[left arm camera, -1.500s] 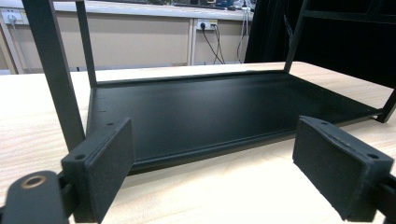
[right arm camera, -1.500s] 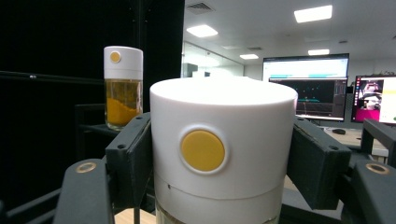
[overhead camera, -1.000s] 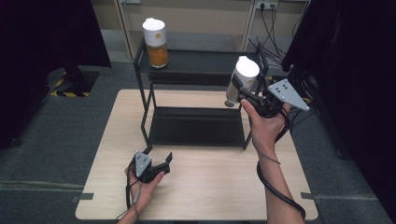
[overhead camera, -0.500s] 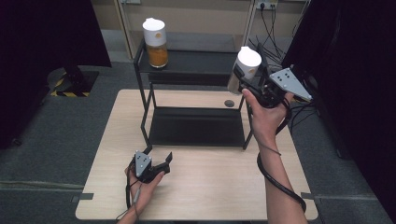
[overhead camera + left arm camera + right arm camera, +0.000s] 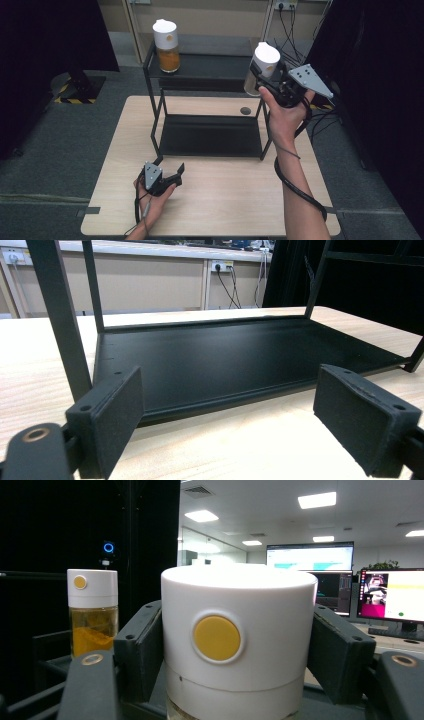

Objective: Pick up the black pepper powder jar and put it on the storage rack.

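a: right gripper [image 5: 260,84] is clamped on the white-capped jar [image 5: 261,67], upper right of the high view, held up in the air beside the rack's top shelf [image 5: 210,67]. in the right gripper view i see both pads pressing the white cap [image 5: 239,635] from either side, yellow dot facing the camera.

b: is the jar upright?

a: tilted a little in the high view, cap leaning toward the upper right. its lower part shows pale and see-through; i can't tell what's in it.

b: left side?

a: left gripper [image 5: 172,176] sits low on the wooden table [image 5: 225,200], lower left of centre in the high view, held in the left hand [image 5: 152,197]. jaws spread wide, nothing between them. in the left gripper view i look between the two pads at the rack's bottom shelf [image 5: 225,360], which lies flat on the tabletop just ahead.

b: anything else on the rack?

a: second jar [image 5: 166,40], same white cap, orange contents, standing upright at the left end of the top shelf, upper left of centre in the high view. well apart from the held one. it shows at the left of the right gripper view too.
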### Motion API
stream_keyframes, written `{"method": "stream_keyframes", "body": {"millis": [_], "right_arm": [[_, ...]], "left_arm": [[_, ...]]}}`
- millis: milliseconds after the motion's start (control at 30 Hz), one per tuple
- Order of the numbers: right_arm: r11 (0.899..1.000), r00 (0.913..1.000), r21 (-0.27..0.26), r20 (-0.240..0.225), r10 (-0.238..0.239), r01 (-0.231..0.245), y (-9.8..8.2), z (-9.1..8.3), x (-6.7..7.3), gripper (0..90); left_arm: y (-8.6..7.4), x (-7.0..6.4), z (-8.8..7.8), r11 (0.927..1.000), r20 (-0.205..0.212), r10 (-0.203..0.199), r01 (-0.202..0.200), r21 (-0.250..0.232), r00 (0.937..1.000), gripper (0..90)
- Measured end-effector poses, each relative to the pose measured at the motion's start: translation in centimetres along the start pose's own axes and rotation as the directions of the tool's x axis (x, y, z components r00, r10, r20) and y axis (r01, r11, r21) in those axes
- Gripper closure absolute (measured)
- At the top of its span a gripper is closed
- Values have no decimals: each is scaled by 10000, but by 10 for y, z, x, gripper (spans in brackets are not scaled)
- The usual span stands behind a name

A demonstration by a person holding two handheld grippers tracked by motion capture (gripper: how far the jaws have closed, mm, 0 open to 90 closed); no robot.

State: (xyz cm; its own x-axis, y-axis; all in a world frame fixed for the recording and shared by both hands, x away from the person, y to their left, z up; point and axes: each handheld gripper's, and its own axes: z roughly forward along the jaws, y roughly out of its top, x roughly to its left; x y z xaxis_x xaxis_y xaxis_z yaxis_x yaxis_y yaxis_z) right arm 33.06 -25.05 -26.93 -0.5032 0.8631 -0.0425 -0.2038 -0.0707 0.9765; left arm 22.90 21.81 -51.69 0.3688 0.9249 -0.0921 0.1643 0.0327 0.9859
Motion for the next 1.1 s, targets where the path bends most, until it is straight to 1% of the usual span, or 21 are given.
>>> {"method": "stream_keyframes", "body": {"millis": [133,533,600,633,733,800,967,1100], "right_arm": [[10000,10000,46,38,-13,13,2,4,0,311],[9996,9993,260,349,-100,91,16,24,-4,310],[9991,9986,413,502,-150,129,20,33,-6,311],[9991,9986,413,502,-150,129,20,33,-6,311],[9982,9975,599,705,-108,65,24,42,-10,310],[9979,9972,651,738,-105,57,25,44,-11,310],[9964,9944,847,1061,7,-97,29,53,-18,310],[9952,9931,975,1171,6,-121,31,59,-22,310]], "left_arm": [[0,0,0,10000,4,2,-2,3,10000,124],[0,0,0,10000,7,35,-35,4,10000,124],[0,0,0,10000,5,49,-49,5,10000,124],[0,0,0,10000,10,58,-58,2,10000,124],[0,0,0,10000,13,51,-51,6,10000,124],[0,0,0,10000,8,41,-41,12,10000,124],[0,0,0,10000,9,46,-46,12,10000,124],[0,0,0,10000,6,66,-66,3,10000,124]]}}
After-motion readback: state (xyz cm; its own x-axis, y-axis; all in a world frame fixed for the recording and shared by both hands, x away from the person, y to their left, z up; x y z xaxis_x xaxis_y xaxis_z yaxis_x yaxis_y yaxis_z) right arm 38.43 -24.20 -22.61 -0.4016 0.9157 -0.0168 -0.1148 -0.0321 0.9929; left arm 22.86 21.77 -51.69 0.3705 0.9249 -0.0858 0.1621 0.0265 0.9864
